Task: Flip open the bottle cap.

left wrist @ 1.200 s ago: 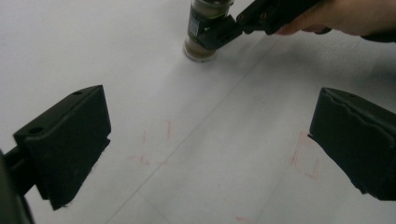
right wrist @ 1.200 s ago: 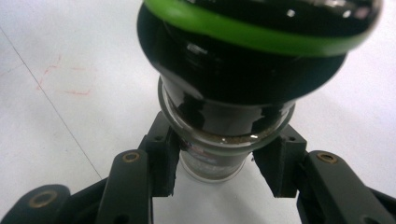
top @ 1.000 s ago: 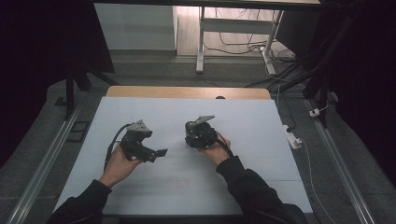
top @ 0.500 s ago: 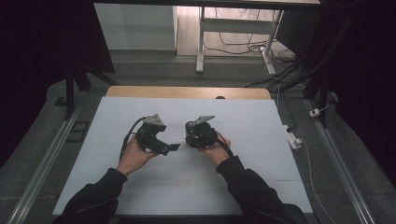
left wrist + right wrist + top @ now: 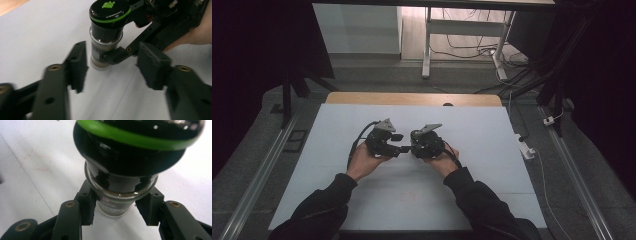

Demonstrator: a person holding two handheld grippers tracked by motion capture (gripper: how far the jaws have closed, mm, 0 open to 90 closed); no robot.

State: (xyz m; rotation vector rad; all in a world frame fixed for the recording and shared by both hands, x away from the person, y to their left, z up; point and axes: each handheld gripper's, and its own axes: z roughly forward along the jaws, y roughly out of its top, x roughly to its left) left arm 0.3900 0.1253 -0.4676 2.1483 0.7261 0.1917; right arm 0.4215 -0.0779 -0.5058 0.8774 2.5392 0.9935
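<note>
Spreading under both hands, the white table (image 5: 492, 190) is bare around the two tools at its middle. The left gripper (image 5: 111, 67) is wide open, pointed at a spice grinder jar (image 5: 106, 37) just beyond its jaws. The right gripper (image 5: 116, 211) pinches the jar's glass body low down. The jar stands upright on the table, its long axis vertical, its black cap with a green ring (image 5: 140, 135) on top. Top-heavy and held low, it could tip or slip if the left jaws knock the cap while closing.
</note>
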